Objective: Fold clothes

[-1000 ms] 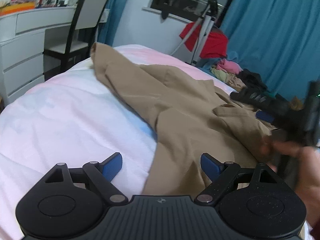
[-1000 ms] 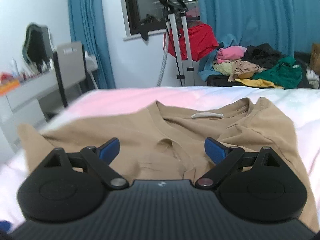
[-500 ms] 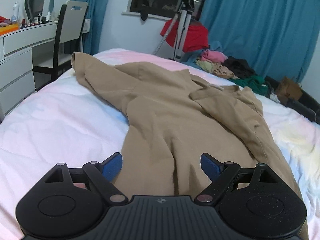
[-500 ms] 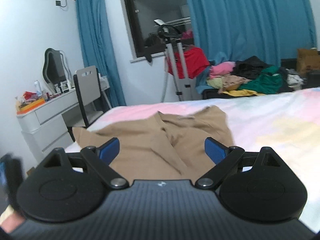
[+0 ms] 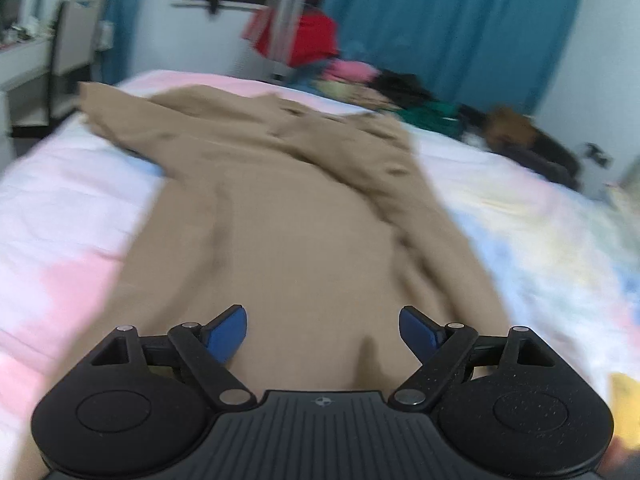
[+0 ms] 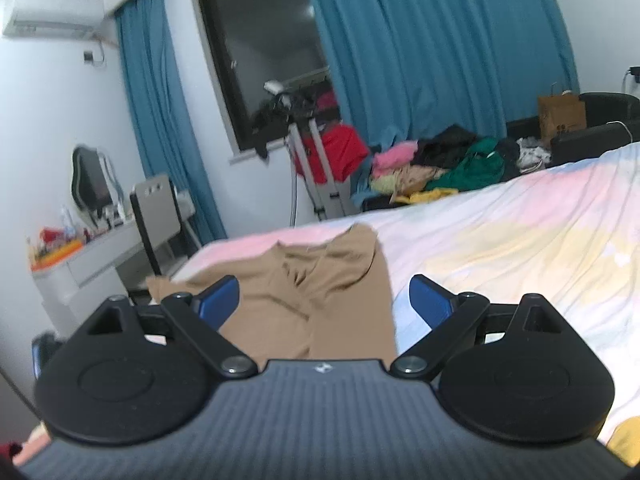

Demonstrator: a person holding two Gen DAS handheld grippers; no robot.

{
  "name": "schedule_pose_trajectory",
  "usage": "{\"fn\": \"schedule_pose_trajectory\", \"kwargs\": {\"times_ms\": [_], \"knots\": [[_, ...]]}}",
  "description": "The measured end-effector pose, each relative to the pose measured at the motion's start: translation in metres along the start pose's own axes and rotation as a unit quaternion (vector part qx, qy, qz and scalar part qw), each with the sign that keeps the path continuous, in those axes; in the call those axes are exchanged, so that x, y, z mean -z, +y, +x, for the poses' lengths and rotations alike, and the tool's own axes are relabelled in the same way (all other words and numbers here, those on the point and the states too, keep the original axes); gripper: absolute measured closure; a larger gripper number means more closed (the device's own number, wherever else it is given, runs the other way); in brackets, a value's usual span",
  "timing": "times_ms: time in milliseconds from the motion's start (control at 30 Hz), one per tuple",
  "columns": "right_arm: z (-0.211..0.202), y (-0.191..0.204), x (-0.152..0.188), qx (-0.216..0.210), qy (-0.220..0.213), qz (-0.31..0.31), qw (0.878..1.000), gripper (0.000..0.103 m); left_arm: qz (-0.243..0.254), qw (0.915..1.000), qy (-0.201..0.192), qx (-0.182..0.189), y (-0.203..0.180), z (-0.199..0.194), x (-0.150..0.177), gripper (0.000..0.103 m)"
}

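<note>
A tan T-shirt (image 5: 304, 216) lies spread lengthwise on the pastel bed sheet (image 5: 60, 208), collar at the far end and one sleeve folded over its right side. My left gripper (image 5: 322, 330) hovers above the shirt's near hem. Its jaws are wide and closing, with only cloth below them and nothing pinched. In the right wrist view the tan T-shirt (image 6: 320, 280) lies ahead. My right gripper (image 6: 324, 300) is open and empty over the shirt's near right edge, above the bed sheet (image 6: 500, 248).
A pile of clothes (image 6: 452, 164) lies beyond the bed's far side, beside a garment steamer stand (image 6: 316, 168) with a red garment. A chair (image 6: 156, 204) and a white dresser (image 6: 88, 260) stand at the left. Something yellow (image 6: 624, 444) lies at the bed's near right.
Both grippers have pulled back toward the shirt's near end. The right one left the collar and rose; the left one swung over the hem's middle, its jaws slightly narrower.
</note>
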State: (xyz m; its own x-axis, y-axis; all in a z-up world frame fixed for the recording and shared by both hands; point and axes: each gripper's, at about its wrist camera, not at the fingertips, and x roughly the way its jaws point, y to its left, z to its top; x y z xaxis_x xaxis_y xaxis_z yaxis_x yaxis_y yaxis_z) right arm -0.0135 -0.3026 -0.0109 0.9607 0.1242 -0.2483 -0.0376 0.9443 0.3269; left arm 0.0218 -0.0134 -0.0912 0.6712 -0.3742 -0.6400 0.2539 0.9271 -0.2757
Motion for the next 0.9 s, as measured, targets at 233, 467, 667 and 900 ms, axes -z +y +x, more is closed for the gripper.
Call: {"fn": "schedule_pose_trajectory", "kwargs": {"times_ms": [233,467,667,900], "knots": [[-0.005,-0.049,-0.007,0.026,-0.017,0.048,0.998,0.010,-0.009,0.9846,0.072,0.159,-0.056,0.001,0.033,0.034],[0.006,-0.075,-0.004,0.035,-0.007,0.084,0.996,0.010,-0.024,0.9715,0.161,0.172,-0.074,0.022,0.073,0.056],[0.016,-0.073,0.002,0.032,0.010,0.082,0.996,0.010,-0.018,0.9670,0.186,0.174,-0.071,0.029,0.076,0.074],[0.022,-0.065,0.005,0.036,0.027,0.064,0.997,0.010,-0.009,0.9721,0.150,0.180,-0.066,0.005,0.062,0.101]]}}
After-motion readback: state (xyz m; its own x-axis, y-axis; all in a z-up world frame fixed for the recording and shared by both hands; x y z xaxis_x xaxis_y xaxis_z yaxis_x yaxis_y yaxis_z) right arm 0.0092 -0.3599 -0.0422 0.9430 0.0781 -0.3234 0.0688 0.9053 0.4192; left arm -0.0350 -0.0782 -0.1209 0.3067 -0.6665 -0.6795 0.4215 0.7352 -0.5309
